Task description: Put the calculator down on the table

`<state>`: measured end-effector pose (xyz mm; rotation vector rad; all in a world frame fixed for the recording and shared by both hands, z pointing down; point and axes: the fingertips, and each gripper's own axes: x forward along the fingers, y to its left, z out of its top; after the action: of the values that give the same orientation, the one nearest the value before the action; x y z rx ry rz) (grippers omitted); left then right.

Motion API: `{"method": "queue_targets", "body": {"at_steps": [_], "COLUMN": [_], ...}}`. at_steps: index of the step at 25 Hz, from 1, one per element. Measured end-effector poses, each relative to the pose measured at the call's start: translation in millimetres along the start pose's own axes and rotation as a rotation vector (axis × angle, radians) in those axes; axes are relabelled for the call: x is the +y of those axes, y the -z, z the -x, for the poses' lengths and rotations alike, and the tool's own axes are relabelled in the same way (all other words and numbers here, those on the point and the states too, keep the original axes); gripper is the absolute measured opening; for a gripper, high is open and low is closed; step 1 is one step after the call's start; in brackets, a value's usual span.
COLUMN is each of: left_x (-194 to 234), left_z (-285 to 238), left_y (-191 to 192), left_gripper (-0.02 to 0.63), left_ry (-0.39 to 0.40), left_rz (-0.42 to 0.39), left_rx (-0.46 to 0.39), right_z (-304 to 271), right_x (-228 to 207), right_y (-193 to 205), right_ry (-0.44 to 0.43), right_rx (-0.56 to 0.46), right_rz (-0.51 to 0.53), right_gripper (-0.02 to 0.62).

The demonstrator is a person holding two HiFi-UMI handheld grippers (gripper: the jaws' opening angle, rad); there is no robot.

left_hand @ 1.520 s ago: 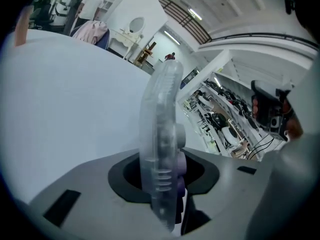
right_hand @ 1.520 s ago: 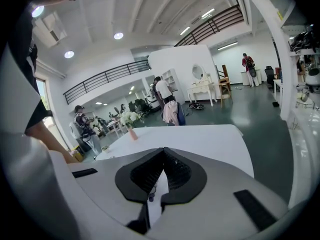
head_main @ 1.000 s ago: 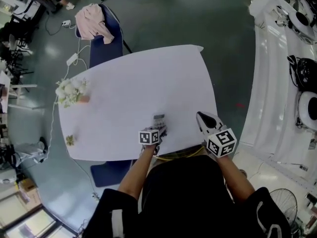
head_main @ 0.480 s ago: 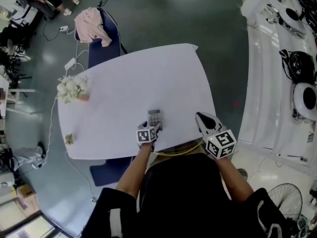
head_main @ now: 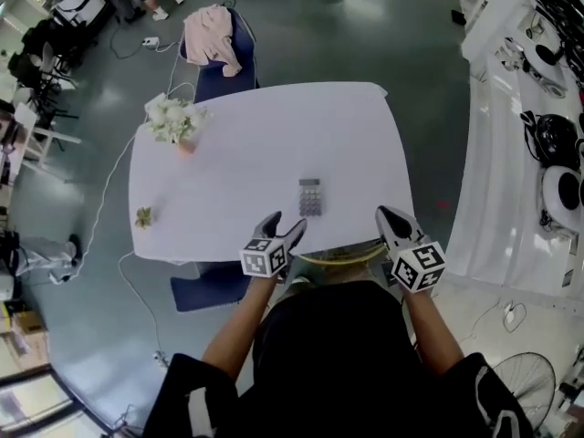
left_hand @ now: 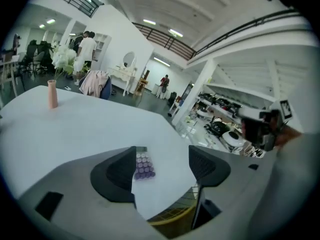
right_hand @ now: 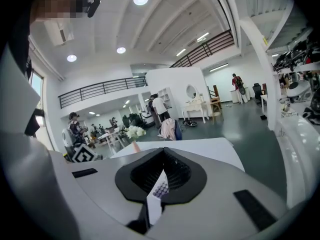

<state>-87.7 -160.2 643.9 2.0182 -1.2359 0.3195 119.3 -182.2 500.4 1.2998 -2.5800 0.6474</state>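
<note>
The grey calculator (head_main: 310, 196) lies flat on the white table (head_main: 237, 167), near its front edge, with nothing touching it. My left gripper (head_main: 285, 233) hovers just short of it, nearer the person; its jaws have just been opening and stand wide with nothing between them. In the left gripper view the calculator (left_hand: 143, 164) shows on the table beyond the open left gripper (left_hand: 162, 168). My right gripper (head_main: 390, 221) is at the table's front right edge, its jaws together. In the right gripper view the calculator (right_hand: 160, 188) peeks through the thin slit of the right gripper (right_hand: 161, 173).
A pink vase of white flowers (head_main: 175, 121) stands at the far left corner. A small sprig (head_main: 143, 217) lies by the left edge. A chair with a pink garment (head_main: 213, 36) is behind the table. White equipment (head_main: 547, 144) lines the right side.
The left gripper has let go of the calculator, opened, and pulled back and up toward the person. The calculator stays flat on the table. The right gripper shifted a little.
</note>
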Motion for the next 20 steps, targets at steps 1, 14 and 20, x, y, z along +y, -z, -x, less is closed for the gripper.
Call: {"method": "queue_targets", "body": {"at_steps": [1, 14, 20], "left_x": [-11.2, -71.0, -65.1], "left_z": [20.8, 236.6, 255.6], "left_y": [-6.3, -58.6, -53.1], "left_gripper": [0.322, 0.025, 0.016], "left_ry": [0.032, 0.067, 0.037], "left_rz": [0.002, -0.142, -0.18], "left_rx": [-0.037, -0.555, -0.555], "right_z": [4.4, 64.2, 78.1], "right_x": [9.3, 120.2, 155.0], "right_y": [-0.7, -12.2, -36.6], "right_ry": [0.001, 0.026, 0.008], "right_rx": [-0.007, -0.101, -0.21], "right_rz": [0.01, 0.072, 0.14], "right_gripper": [-0.002, -0.002, -0.002]}}
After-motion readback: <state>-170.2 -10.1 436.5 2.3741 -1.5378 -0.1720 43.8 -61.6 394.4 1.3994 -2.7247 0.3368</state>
